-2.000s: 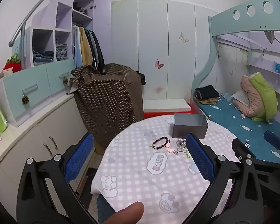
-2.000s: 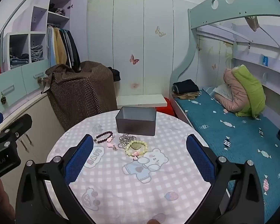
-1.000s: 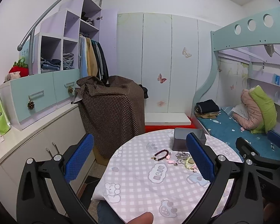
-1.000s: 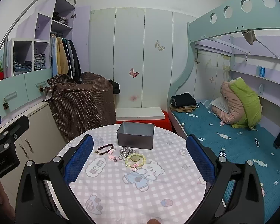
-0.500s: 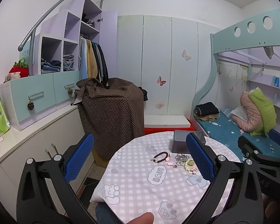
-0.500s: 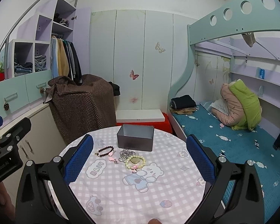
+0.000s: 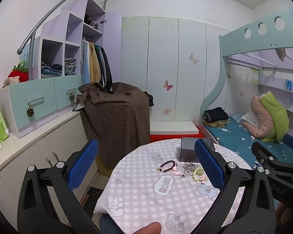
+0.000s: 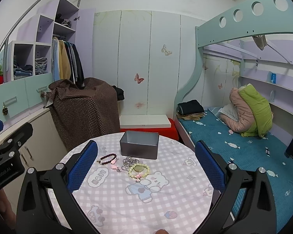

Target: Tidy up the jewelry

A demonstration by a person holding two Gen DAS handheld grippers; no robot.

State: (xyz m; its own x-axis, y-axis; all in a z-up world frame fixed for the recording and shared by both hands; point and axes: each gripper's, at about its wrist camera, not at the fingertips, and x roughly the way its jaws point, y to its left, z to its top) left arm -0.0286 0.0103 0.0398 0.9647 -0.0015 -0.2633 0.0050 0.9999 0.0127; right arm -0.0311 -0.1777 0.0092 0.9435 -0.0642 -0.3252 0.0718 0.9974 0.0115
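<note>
A round table (image 8: 166,204) with a pink checked cloth bears the jewelry. A dark bead bracelet (image 8: 107,159), a silver chain heap (image 8: 128,160), a small pink charm (image 8: 115,167) and a pale green bead bracelet (image 8: 138,170) lie in front of an open grey box (image 8: 139,145). The same pieces show in the left wrist view: the dark bracelet (image 7: 167,165), the chain (image 7: 188,165), the green bracelet (image 7: 199,173), the box (image 7: 187,152). My left gripper (image 7: 146,163) and my right gripper (image 8: 146,162) are both open, empty, held above the table's near side.
A brown dotted cloth covers a bulky thing (image 8: 84,109) behind the table on the left. A bunk bed (image 8: 234,136) with a blue cover stands on the right. A cabinet counter (image 7: 29,136) runs along the left wall. A red step (image 8: 156,126) lies behind the table.
Both grippers have risen and drawn back from the table, so the jewelry looks smaller and lower. Both stay open. Nothing on the table has moved.
</note>
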